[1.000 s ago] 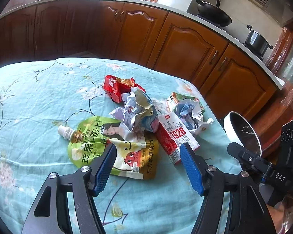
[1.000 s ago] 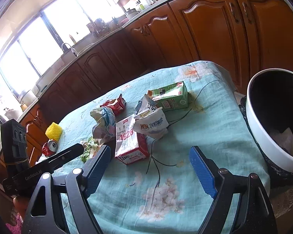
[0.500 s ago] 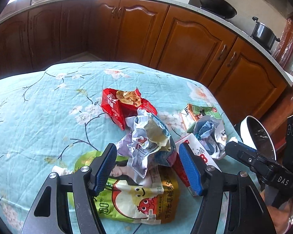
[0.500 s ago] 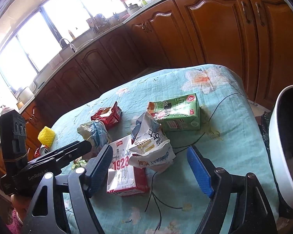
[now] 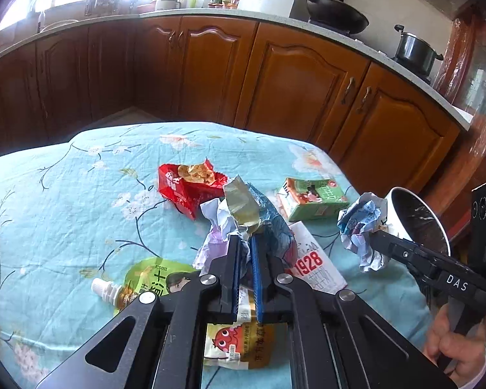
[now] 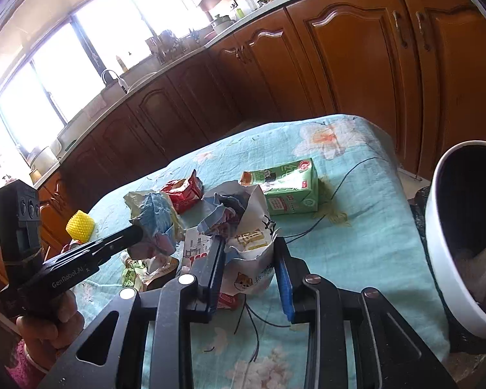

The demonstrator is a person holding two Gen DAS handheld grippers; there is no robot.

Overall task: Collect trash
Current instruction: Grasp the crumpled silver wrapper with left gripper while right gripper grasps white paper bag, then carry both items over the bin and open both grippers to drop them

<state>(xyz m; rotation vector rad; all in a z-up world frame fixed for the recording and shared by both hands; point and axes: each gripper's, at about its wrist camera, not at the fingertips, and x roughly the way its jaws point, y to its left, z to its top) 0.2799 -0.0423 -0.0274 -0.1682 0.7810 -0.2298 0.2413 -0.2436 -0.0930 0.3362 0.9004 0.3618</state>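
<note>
The left claw [image 5: 246, 243] is clamped on a crumpled blue wrapper [image 5: 259, 214]; the right claw [image 6: 251, 256] pinches a crumpled white bag [image 6: 252, 236]. Both sit mid-tabletop [image 6: 356, 243] over the red-and-white carton [image 5: 311, 265]. Beyond lie a green carton [image 6: 288, 191] and red snack packet [image 5: 184, 184]; the white bin [image 6: 444, 227] stands right.

Two crumpled wrappers [image 5: 252, 214] [image 5: 363, 227], one red snack bag [image 5: 184, 188], two cartons [image 5: 311, 197] [image 5: 314, 265], one juice pouch [image 5: 152, 278], one white bin [image 6: 450, 227], one yellow object [image 6: 80, 225], possibly one can beside it.
</note>
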